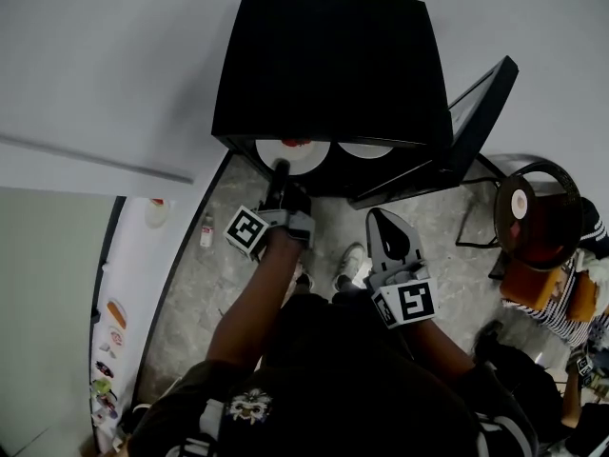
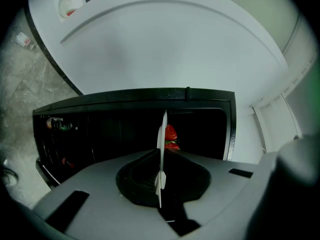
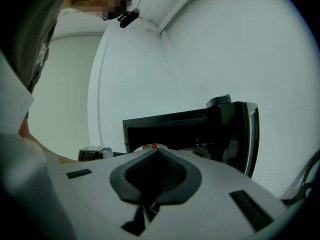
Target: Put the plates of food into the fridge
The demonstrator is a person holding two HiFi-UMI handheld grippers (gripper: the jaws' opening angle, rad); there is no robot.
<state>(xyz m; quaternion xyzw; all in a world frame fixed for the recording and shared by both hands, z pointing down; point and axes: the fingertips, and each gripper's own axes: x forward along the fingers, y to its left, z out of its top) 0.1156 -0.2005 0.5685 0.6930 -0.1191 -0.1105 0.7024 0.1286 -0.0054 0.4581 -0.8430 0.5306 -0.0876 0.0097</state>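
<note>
Your left gripper (image 2: 161,156) is clenched on the near rim of the plate (image 2: 162,129). Its own view shows the plate edge-on between the jaws, with the strawberries (image 2: 171,136) sitting on the plate's upper face beyond the pinch. In the head view that plate (image 1: 293,152) is at the mouth of the fridge (image 1: 324,65), partly under its top edge, and a second plate (image 1: 366,149) already lies inside just to its right. A rim pinch like this resists sag poorly, so I judge the far edge will want to dip. Carry the plate flat, go in straight and slowly, and don't loosen the jaws until you feel the base bear on the shelf. Steer a little left so the two rims don't knock; the interior is too dark to tell how much shelf is free behind them. Then open just enough to free the rim and draw straight back. Your right gripper (image 3: 156,151) is closed with nothing in it and hangs near your body, well apart from the door (image 1: 476,112), which stands open on the right. Have it ready to close that door.
</note>
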